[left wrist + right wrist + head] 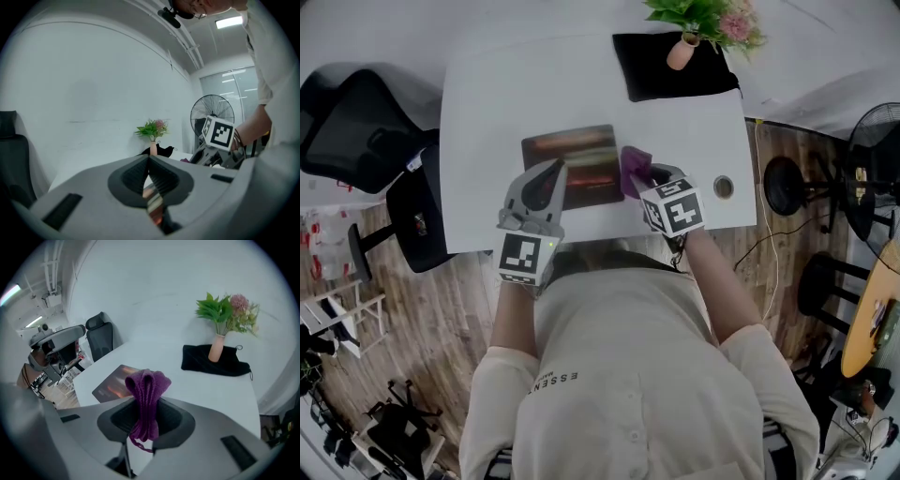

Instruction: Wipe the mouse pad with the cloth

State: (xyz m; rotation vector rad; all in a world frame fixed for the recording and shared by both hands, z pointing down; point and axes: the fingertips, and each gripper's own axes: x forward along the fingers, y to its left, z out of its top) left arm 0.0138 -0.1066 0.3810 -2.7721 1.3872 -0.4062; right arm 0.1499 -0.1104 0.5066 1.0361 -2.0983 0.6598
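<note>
Layout, as you stand at the near edge:

- Pad (577, 167) lies on the surface (487, 94), mid-width, toward your side.
- Your left gripper (553, 172), jaws together, sits over the pad's near-left corner.
- Your right gripper (649, 176), clamped on the cloth (631, 161), sits at the pad's right edge.
- Vase (682, 52) stands on a fabric (652, 80) behind and right of the pad, at the far edge.
- Grommet (724, 187) is just right of your right gripper.
- Chair (356, 127) is off the surface's left, and a fan (874, 155) off its right.

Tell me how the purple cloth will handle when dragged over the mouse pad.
Likely floppy: the purple cloth folds and droops between the right gripper's shut jaws. It may bunch rather than slide flat on the mouse pad.
</note>
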